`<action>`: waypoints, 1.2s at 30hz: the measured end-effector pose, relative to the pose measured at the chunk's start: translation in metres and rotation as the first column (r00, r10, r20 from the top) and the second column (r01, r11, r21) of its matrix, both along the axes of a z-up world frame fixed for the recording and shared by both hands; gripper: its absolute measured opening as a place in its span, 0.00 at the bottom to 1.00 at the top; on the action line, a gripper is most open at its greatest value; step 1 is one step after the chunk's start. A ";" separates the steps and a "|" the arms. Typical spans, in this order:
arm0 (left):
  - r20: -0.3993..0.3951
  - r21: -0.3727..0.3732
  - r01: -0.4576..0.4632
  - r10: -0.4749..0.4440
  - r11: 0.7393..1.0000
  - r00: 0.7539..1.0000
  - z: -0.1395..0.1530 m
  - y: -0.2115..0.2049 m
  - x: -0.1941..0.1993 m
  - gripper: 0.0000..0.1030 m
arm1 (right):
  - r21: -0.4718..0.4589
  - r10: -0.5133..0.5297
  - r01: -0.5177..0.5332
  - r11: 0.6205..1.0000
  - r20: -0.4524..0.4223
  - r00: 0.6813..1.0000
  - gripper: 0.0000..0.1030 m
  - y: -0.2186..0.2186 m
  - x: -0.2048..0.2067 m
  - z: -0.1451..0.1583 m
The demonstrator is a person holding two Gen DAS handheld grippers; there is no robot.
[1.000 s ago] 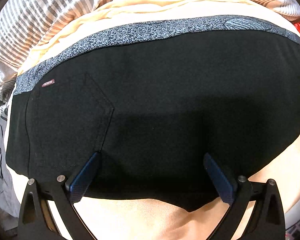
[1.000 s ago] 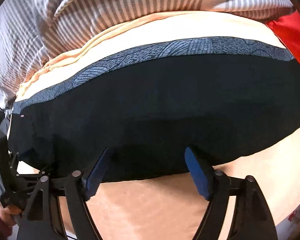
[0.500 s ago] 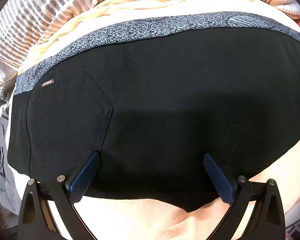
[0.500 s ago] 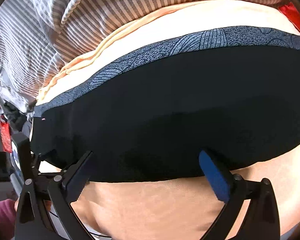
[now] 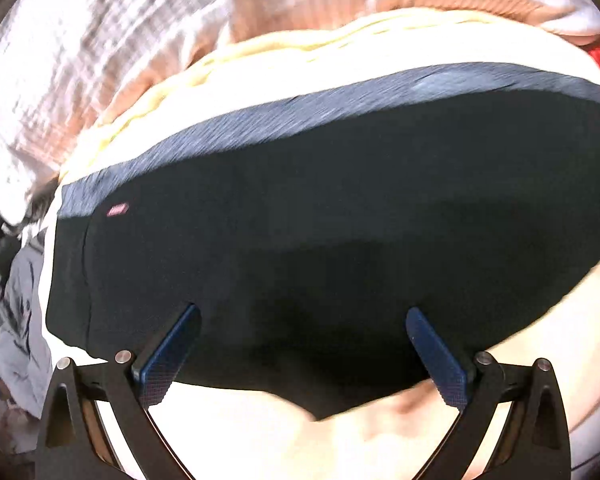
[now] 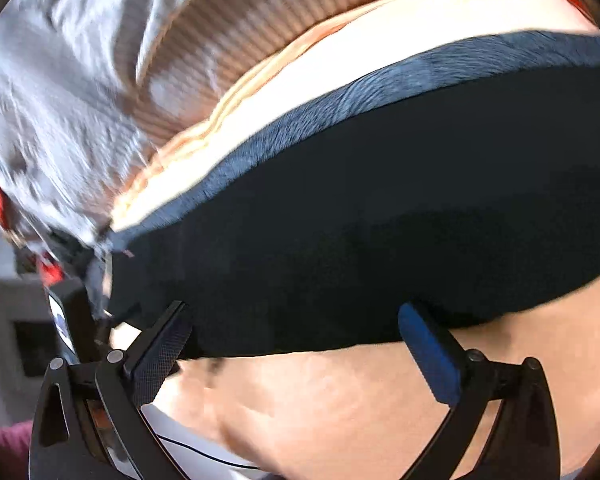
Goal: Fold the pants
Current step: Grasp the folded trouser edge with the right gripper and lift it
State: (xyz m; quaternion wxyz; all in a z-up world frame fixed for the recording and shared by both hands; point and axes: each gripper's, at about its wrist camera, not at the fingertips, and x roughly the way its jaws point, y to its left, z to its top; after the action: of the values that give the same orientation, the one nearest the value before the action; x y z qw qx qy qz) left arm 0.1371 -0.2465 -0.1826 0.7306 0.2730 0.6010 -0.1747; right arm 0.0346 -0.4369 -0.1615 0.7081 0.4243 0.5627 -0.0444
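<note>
Both claws gape wide with nothing between their pads: the left gripper (image 5: 300, 336) and the right gripper (image 6: 296, 332) hang over the near hem of the black pants (image 5: 340, 220), folded flat on a cream sheet (image 5: 260, 440); its patterned waistband (image 5: 300, 112) runs toward twelve o'clock, a striped blanket (image 5: 100, 40) beyond.

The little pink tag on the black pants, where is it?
In the left wrist view, the pink tag sits at the left end of the black pants, just under the blue patterned waistband, up and left of the open left gripper.
</note>
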 end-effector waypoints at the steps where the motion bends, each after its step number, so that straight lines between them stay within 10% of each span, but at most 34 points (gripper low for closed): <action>1: -0.004 -0.014 0.013 -0.013 1.000 1.000 0.004 -0.011 -0.002 1.00 | -0.003 -0.017 0.017 1.000 0.004 1.000 1.00 -0.006 -0.005 0.004; 10: -0.027 -0.147 0.082 -0.087 0.986 0.996 0.023 -0.104 -0.016 1.00 | -0.157 -0.152 0.143 0.977 -0.047 0.987 0.93 -0.090 -0.058 0.030; 15: -0.020 -0.165 0.109 -0.114 0.980 0.993 0.023 -0.145 -0.023 1.00 | -0.192 -0.263 0.243 0.951 -0.087 0.961 0.37 -0.133 -0.084 0.032; 36: -0.052 -0.094 0.023 -0.028 0.995 0.998 -0.029 -0.210 -0.026 1.00 | -0.409 -0.417 0.340 0.847 -0.116 0.901 0.34 -0.225 -0.133 0.022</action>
State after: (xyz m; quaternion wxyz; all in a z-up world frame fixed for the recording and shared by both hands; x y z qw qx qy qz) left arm 0.1106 -0.4568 -0.2120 0.7238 0.2416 0.6080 -0.2193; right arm -0.0980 -0.6615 -0.1395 0.6931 0.3756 0.5166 -0.3342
